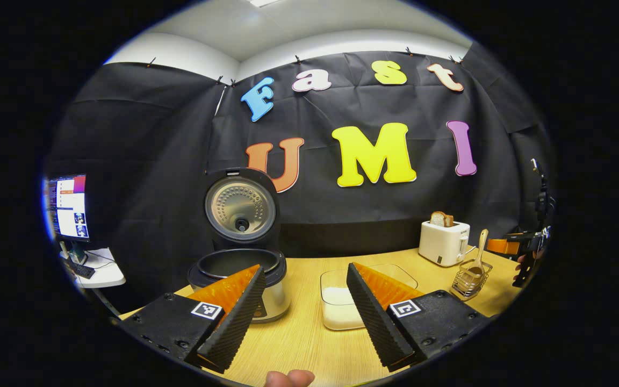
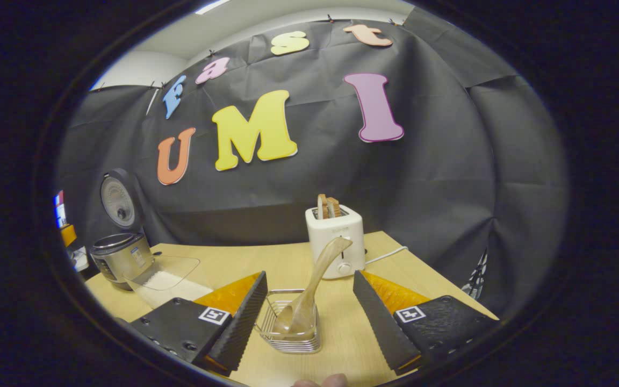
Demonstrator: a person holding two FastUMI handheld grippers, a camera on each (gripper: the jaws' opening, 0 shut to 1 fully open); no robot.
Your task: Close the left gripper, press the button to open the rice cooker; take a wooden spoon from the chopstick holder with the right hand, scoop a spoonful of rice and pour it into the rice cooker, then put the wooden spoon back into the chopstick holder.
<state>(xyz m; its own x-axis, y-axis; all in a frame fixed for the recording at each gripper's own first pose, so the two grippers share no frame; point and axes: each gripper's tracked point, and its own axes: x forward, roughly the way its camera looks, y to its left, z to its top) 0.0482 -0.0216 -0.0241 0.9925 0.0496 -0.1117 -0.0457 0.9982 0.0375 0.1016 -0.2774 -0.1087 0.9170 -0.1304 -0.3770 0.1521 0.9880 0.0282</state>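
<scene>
Right claw (image 2: 309, 314) gaping, wooden spoon (image 2: 309, 293) in chopstick holder (image 2: 290, 330) between fingers | left claw (image 1: 306, 301) gaping | rice cooker (image 1: 239, 269) lid up, 11 o'clock | rice dish (image 1: 342, 306) 12 o'clock on bench (image 1: 309, 344)

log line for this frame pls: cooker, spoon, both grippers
rice cooker: lid up | wooden spoon: in chopstick holder | left gripper: open, empty | right gripper: open, astride holder
</scene>
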